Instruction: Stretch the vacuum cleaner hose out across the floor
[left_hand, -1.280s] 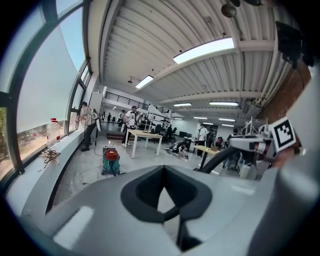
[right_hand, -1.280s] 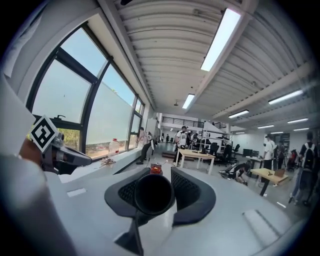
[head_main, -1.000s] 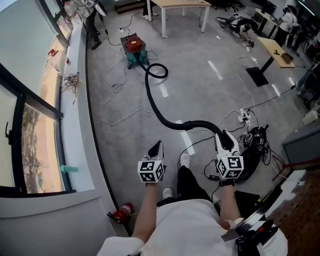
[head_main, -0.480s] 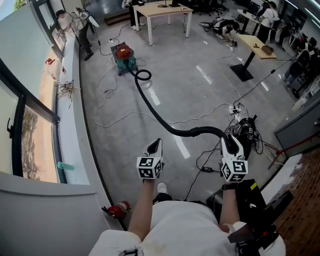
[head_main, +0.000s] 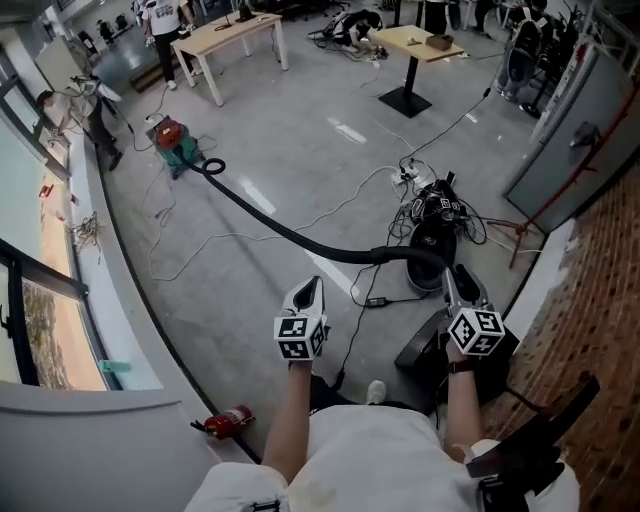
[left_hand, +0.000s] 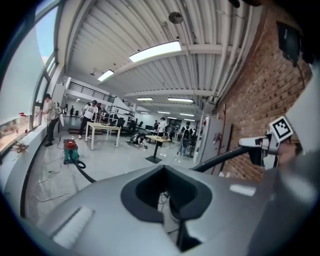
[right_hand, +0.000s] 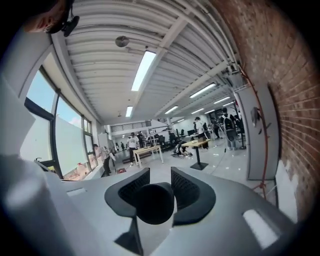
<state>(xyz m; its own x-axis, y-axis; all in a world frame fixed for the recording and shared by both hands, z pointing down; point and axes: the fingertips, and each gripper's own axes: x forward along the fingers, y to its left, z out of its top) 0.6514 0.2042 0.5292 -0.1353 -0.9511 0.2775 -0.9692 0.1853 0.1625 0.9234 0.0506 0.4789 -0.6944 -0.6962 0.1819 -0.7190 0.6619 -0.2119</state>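
Hose: black vacuum cleaner hose (head_main: 290, 238), laid in a long shallow curve over the grey floor (head_main: 300, 130), from the far left to the near right. One small loop right beside the machine. Near end lifted off the floor.
Machine: red-and-green vacuum cleaner (head_main: 175, 143), standing far off on the floor close to the window wall, near a light wooden desk (head_main: 225, 35). Also visible at the left of the left gripper view, hose trailing from it.
Right gripper (head_main: 455, 272): jaws partly spread and pinching the round black end of the hose, which fills the gap between the ribbed pads in the right gripper view. Held up above a tangle of cables (head_main: 435, 215), with the brick wall (head_main: 600, 300) on its right.
Left gripper (head_main: 313, 285): jaws pressed together, nothing between them. Held about level with the right one, not touching the hose.
Near the feet: red fire extinguisher (head_main: 228, 422), lying on the floor by the window ledge.
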